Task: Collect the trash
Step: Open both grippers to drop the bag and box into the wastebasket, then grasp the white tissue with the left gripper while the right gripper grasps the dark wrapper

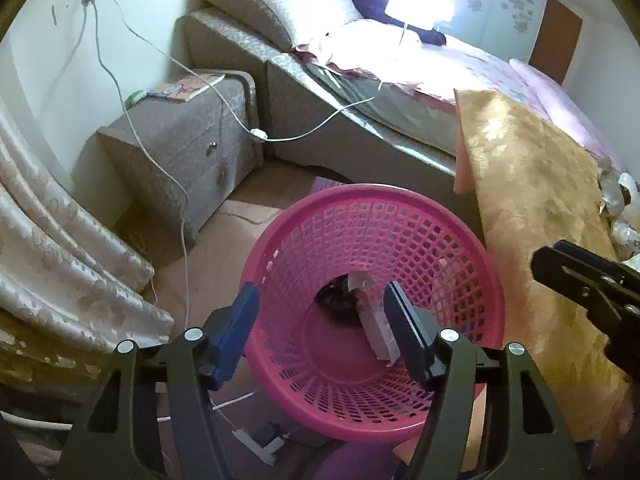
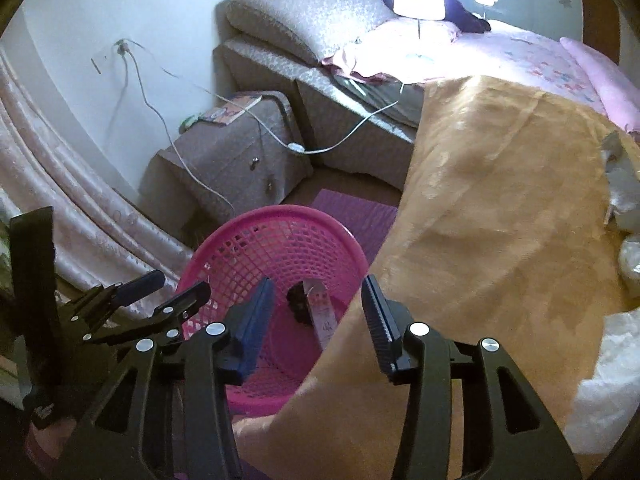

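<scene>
Trash: a pale flat carton and a dark lump, lying at the bottom of the pink basket, carton leaning on the inner wall. Left gripper poised directly above the basket mouth, jaws spread, nothing between them; probably a drop just made, hence the aim straight down the opening. Right gripper hovering at the basket's rim, over the edge of the gold cloth, jaws parted and empty too. More crumpled clear wrappers beyond the basket on the cloth's far side, likely next. Basket set on the floor against the cloth-covered surface, presumably for short carries.
</scene>
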